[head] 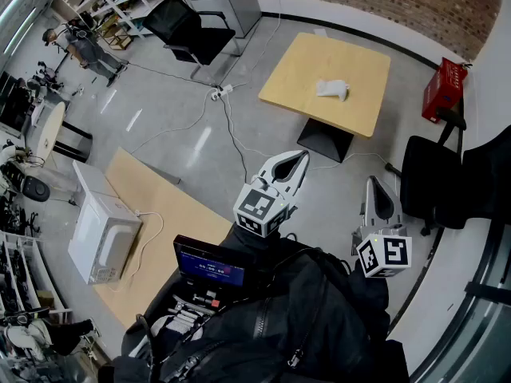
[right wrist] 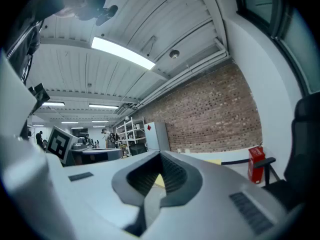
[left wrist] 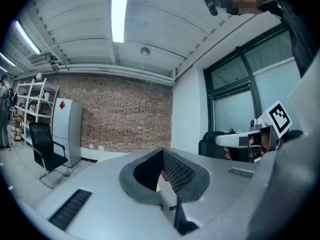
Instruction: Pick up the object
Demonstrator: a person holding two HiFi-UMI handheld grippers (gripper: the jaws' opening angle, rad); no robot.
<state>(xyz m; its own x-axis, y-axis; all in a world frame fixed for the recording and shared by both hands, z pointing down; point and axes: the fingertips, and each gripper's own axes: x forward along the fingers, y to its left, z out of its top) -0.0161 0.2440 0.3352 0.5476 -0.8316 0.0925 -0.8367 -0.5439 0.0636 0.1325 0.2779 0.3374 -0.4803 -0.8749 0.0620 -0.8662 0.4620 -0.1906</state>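
Both tongs are hovering in the air, on the near side of the square wooden surface [head: 297, 64] and well apart from it. The left tongs [head: 301, 157] are sitting fully closed, tips meeting, and are gripping nothing; only the hollow behind the tips is showing open. The right tongs [head: 375, 181] are likewise pressing tip to tip and holding nothing. The object [head: 332, 88], white and crumpled-looking, is lying near the middle of that surface, untouched. A red box [head: 444, 88] is standing just beyond the surface's right edge. A black chair [head: 190, 29] is standing off the surface's left side.
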